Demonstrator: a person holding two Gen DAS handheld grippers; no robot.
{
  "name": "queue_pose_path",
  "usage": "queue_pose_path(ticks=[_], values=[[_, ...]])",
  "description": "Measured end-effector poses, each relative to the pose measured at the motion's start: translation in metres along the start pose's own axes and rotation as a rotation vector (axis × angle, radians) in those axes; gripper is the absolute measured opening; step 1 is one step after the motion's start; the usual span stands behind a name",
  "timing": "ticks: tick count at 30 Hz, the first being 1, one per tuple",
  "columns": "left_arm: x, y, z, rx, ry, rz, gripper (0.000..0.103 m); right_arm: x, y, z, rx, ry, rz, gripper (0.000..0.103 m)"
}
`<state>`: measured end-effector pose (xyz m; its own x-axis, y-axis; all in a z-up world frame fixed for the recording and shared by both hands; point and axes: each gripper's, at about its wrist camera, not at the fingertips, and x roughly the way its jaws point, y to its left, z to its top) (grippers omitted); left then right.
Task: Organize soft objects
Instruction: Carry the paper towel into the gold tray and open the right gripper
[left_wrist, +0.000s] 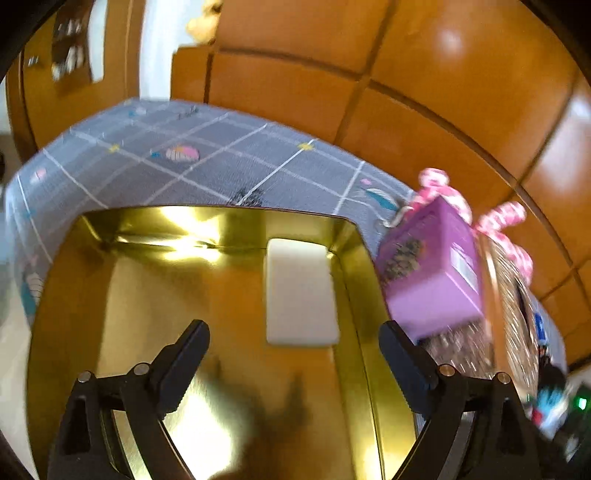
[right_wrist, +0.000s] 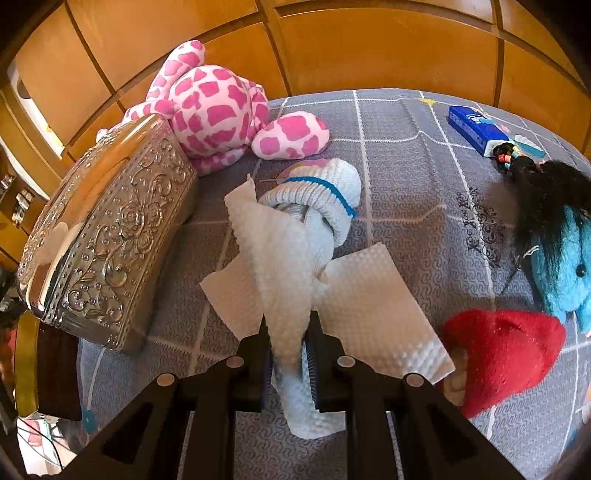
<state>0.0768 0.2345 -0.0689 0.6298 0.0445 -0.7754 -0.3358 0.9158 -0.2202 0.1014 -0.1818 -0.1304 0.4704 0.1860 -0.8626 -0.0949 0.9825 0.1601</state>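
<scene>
- The right gripper (right_wrist: 287, 350) is clamped on a white paper towel (right_wrist: 284, 254), which lies crumpled on the bed between the silver box and the red toy; its free sheet spreads right of the jaws.
- One rolled white sock (right_wrist: 321, 192) with a blue band lies just behind the towel, touching it.
- Three plush toys show in the right view: one pink-and-white spotted toy (right_wrist: 218, 107) at the back, against the silver box; one red toy (right_wrist: 506, 350) at the right; one blue toy (right_wrist: 565, 269) with black hair behind it.
- One embossed silver box (right_wrist: 110, 236) stands at the left, tilted in the view.
- One blue pack (right_wrist: 476, 129) lies at the far right, a beaded band at its end.
- The left gripper (left_wrist: 293, 363) hangs with jaws wide apart and nothing between them, over one open gold tin (left_wrist: 354, 258).
- One white pad (left_wrist: 301, 291) lies flat in the tin, by its right wall.
- One purple box (left_wrist: 436, 269) sits just right of the tin; the picture is blurred there.
- The surface is a grey bedspread (right_wrist: 406, 184) with white grid lines and small coloured prints.
- Glossy orange-brown wood panels (right_wrist: 369, 44) with dark seams run behind the bed.
</scene>
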Motion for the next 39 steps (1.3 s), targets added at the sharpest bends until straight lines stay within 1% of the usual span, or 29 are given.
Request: queue_pose_path(ticks=[7, 11, 14, 18, 22, 30, 33, 34, 35, 39], values=[[-0.037, -0.022, -0.025, 0.098, -0.059, -0.015, 0.094, 0.0, 0.006, -0.003, -0.001, -0.011, -0.022, 0.014], [-0.05, -0.03, -0.031, 0.132, -0.087, -0.014, 0.094, -0.001, 0.008, -0.002, 0.017, -0.014, -0.035, 0.014], [-0.057, -0.033, -0.035, 0.148, -0.108, -0.011, 0.095, -0.003, 0.01, -0.001, 0.039, -0.014, -0.035, 0.011], [-0.064, -0.033, -0.038, 0.155, -0.127, -0.005, 0.098, -0.01, 0.006, 0.003, 0.105, -0.013, 0.033, 0.009], [-0.065, -0.03, -0.039, 0.143, -0.123, -0.012, 0.098, -0.02, 0.006, 0.006, 0.147, -0.028, 0.101, 0.009], [-0.064, -0.025, -0.044, 0.131, -0.109, -0.012, 0.098, -0.054, 0.013, 0.012, 0.229, -0.094, 0.257, 0.008], [-0.063, -0.023, -0.045, 0.123, -0.105, -0.014, 0.098, -0.068, 0.016, 0.017, 0.238, -0.126, 0.305, 0.008], [-0.063, -0.022, -0.045, 0.12, -0.106, -0.012, 0.098, -0.074, 0.018, 0.019, 0.241, -0.14, 0.33, 0.008], [-0.064, -0.021, -0.045, 0.117, -0.106, -0.011, 0.098, -0.08, 0.021, 0.022, 0.241, -0.154, 0.352, 0.006], [-0.067, -0.014, -0.043, 0.099, -0.115, -0.004, 0.098, -0.104, 0.036, 0.033, 0.226, -0.193, 0.457, 0.006]])
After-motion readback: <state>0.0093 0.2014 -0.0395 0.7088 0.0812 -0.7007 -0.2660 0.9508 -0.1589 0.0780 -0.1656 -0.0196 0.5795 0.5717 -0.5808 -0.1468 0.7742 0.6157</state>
